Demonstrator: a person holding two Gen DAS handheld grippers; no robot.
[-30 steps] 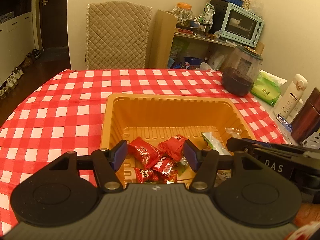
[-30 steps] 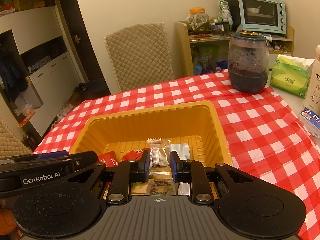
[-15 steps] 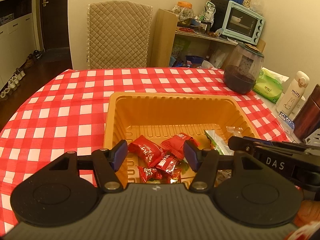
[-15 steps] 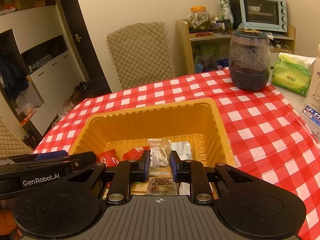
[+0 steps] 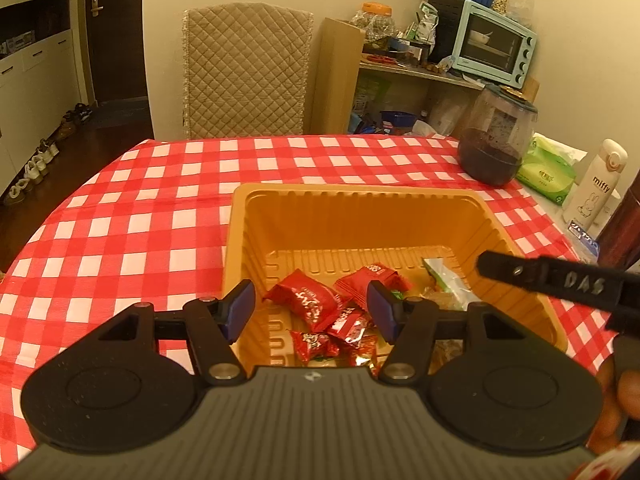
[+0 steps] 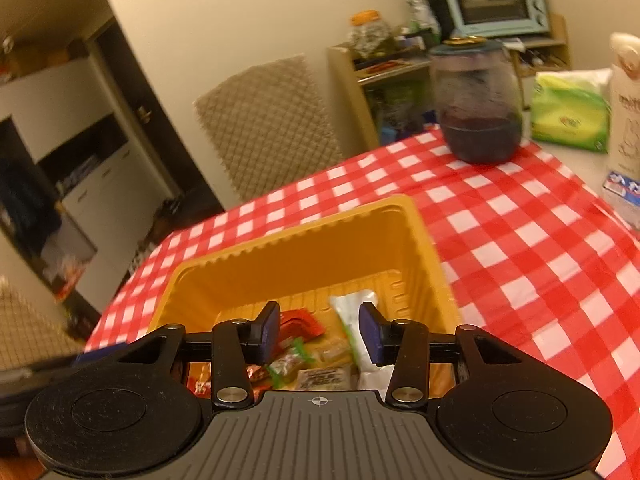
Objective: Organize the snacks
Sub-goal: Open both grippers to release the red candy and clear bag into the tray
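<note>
Both claws hang over the near end of the orange tray [image 5: 360,200], which sits on the checked table [image 5: 120,220]. The right claw [image 6: 319,332] is opening, nothing pressed between its pads, above a white-and-green packet [image 6: 352,312] and other snacks in the tray's right part. A good release lets the jaws spread fully, then lifts straight up, clear of the wrappers. The left claw [image 5: 311,311] hangs spread and empty above the red packets [image 5: 312,300].

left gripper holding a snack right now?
No. In the left wrist view the left gripper has its pads apart with nothing pinched, and the red snack packets lie below in the orange tray.
</note>
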